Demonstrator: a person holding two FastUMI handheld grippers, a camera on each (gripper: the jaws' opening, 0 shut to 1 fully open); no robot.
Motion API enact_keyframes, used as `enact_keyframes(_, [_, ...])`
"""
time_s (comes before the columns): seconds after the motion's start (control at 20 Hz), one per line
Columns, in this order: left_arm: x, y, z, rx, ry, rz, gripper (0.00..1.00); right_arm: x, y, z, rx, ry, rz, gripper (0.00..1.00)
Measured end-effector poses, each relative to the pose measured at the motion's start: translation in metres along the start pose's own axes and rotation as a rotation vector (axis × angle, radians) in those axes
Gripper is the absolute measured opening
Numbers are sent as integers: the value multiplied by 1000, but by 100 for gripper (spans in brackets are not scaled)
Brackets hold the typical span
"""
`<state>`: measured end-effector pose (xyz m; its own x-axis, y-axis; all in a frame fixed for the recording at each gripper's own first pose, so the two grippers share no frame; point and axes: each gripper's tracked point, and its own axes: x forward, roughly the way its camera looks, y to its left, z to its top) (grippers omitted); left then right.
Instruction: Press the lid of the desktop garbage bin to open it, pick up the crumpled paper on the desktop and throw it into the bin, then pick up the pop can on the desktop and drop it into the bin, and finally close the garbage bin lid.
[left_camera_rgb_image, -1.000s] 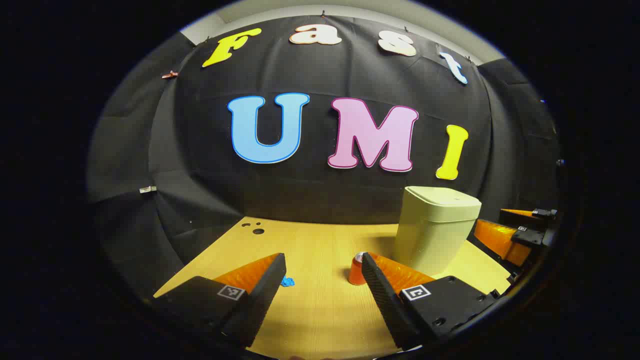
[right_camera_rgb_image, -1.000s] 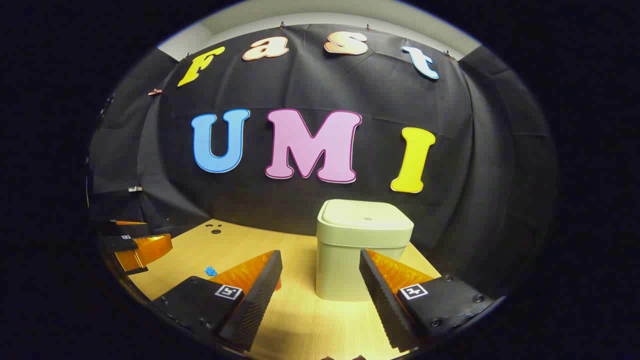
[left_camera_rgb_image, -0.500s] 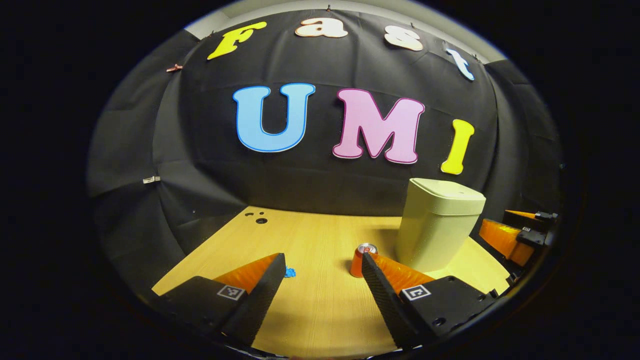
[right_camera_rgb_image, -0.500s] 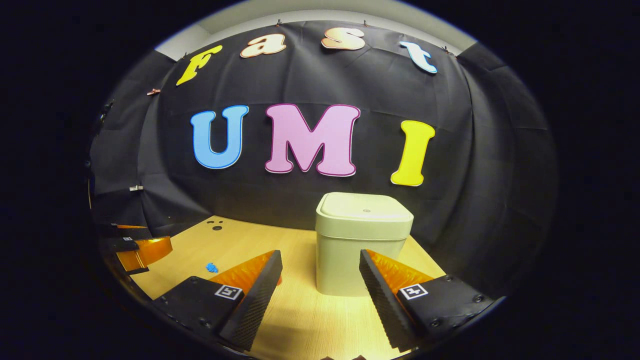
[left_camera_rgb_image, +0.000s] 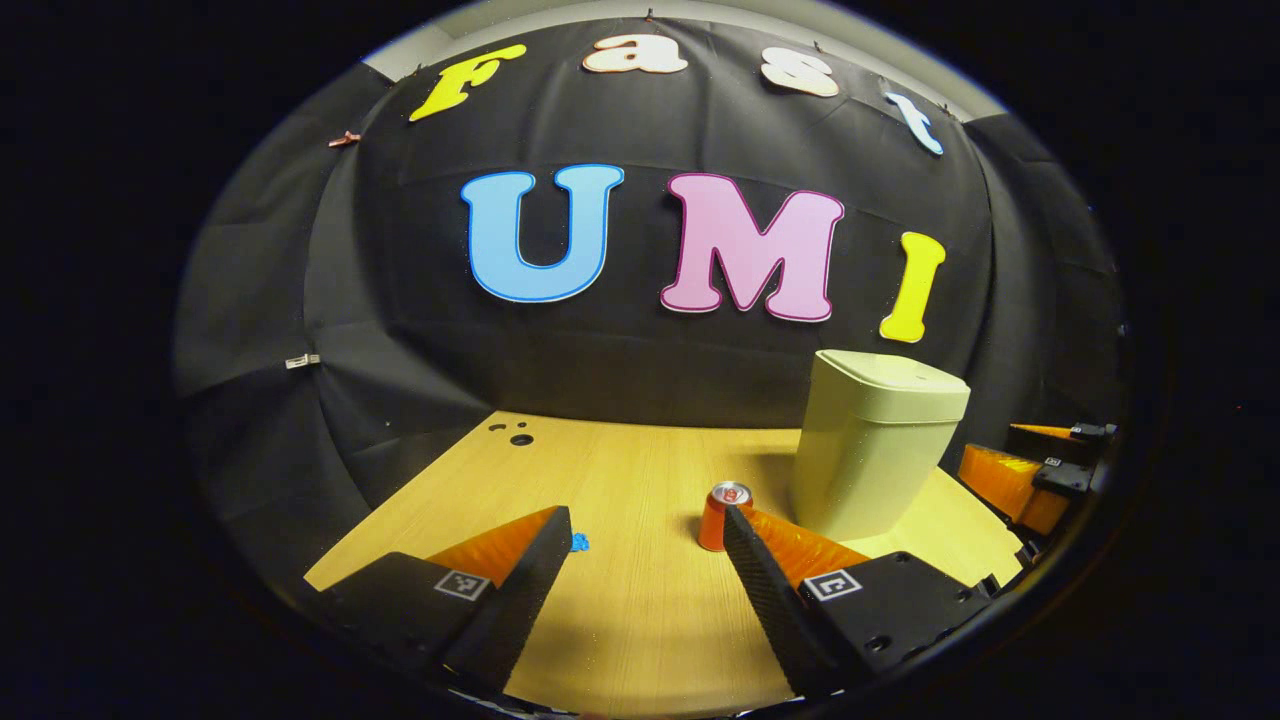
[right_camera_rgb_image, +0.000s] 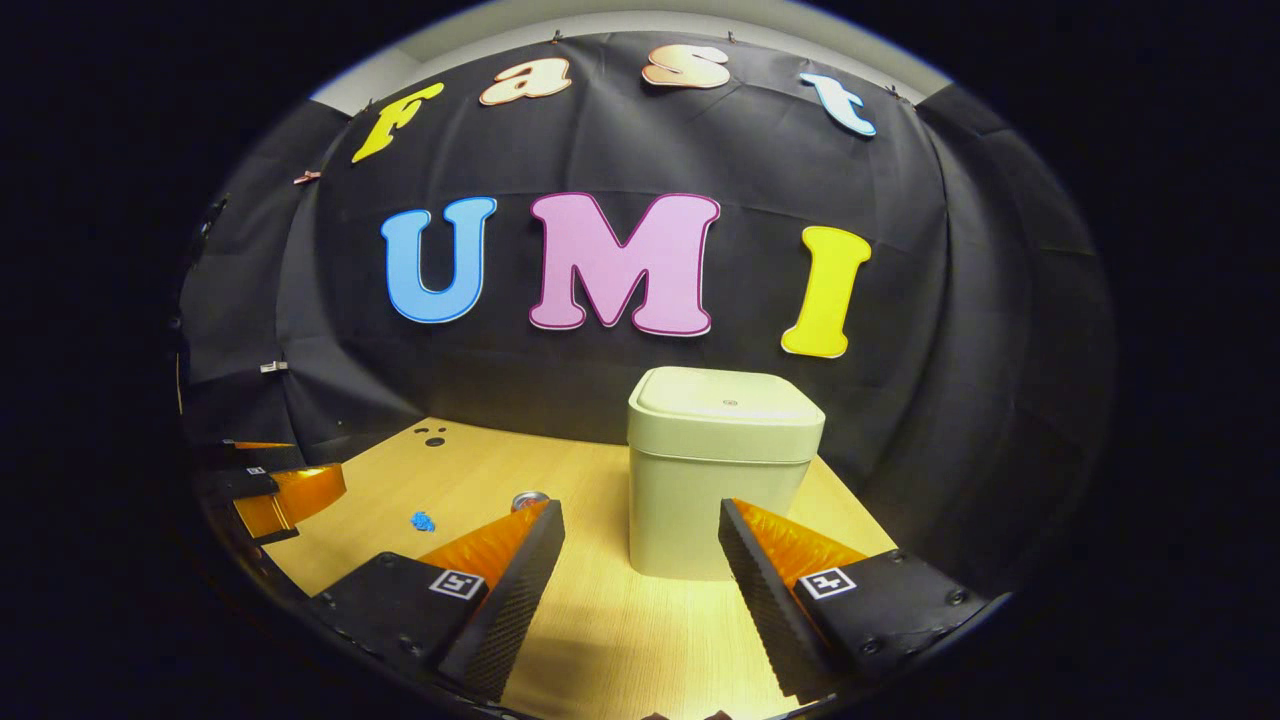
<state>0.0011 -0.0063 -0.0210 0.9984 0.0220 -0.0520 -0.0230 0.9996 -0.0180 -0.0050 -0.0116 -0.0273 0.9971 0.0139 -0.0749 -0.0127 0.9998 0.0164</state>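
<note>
The garbage bin stands at the centre of the right gripper view, a pale box on the wooden table with its lid down flat. In the left gripper view the same bin sits right of centre, close to the black cloth wall.

The pop can stands upright just left of the bin in the left gripper view, its lower right side hidden behind the near finger; in the right gripper view the top of the can peeks over a fingertip at lower centre-left. The crumpled paper, a small blue scrap, lies on the table well left of the can, at the tip of the other finger; the right gripper view shows it in the lower left.

The left gripper hovers above the table at the bottom of its view with jaws spread wide and nothing between them. The right gripper likewise has its jaws wide apart and empty, aimed at the bin's front wall. At the far right edge of the left gripper view the right gripper appears beside the bin.
</note>
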Motion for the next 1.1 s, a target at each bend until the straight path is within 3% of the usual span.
enact_keyframes(0.6, [1,-21,-4,29,8,-38,98,-4,-3,-6,8,28,25,97])
enact_keyframes(0.75, [0,-25,-6,31,17,-44,98,-4,-6,0,21,19,24,76])
enact_keyframes(0.8, [0,-27,-7,30,21,-48,98,-1,-6,1,17,16,20,76])
enact_keyframes(0.85, [0,-28,-7,32,22,-50,98,0,-8,2,14,14,13,64])
enact_keyframes(0.95, [0,-31,-8,41,22,-53,98,3,-11,1,18,21,8,48])
enact_keyframes(1.1, [0,-33,-10,53,28,-59,98,6,-9,-5,31,51,24,32])
